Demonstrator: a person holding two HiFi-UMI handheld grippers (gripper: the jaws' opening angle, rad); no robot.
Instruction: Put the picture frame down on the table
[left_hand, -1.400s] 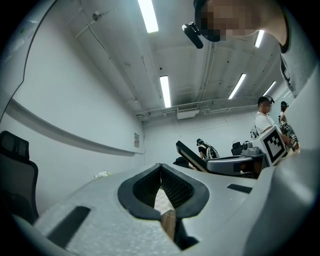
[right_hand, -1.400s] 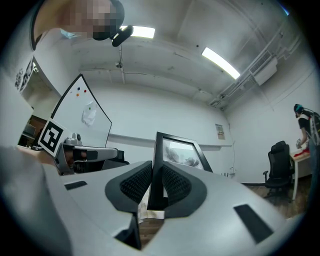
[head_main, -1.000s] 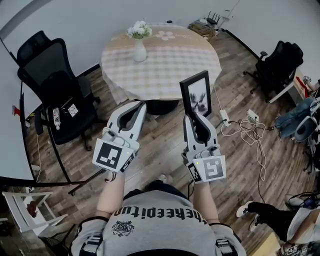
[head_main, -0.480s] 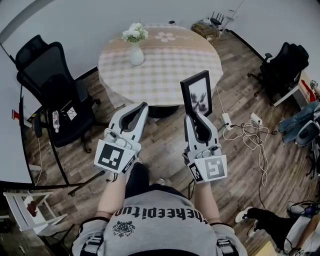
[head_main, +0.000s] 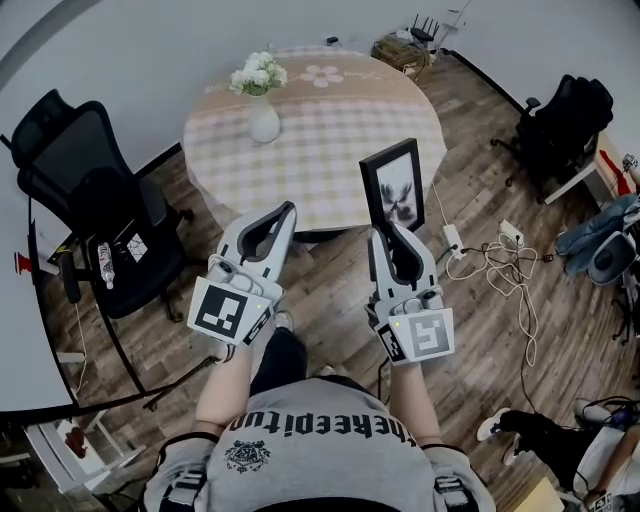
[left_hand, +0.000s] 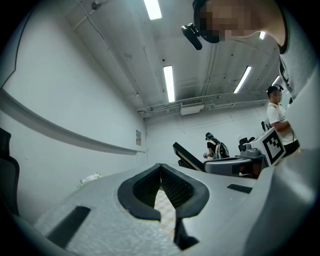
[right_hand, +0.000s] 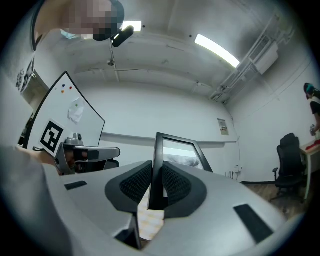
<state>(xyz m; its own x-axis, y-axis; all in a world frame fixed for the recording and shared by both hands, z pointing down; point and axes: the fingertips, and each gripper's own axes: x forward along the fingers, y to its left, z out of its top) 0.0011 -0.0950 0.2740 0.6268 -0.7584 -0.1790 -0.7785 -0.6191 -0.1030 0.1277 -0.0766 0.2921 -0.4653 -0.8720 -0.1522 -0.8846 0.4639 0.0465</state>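
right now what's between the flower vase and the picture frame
Only the bare checked cloth of the table, as the head view shows. Nothing stands between the vase and the picture frame, which the right gripper holds upright by its lower edge.

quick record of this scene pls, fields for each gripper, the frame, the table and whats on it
right gripper: shut on the lower edge of the picture frame
left gripper: shut, nothing between its jaws
picture frame: black, held upright in the air, not yet set down
round table: checked cloth, just ahead of both grippers
on the table: vase of white flowers at the far left side
task state: frame not yet on the table
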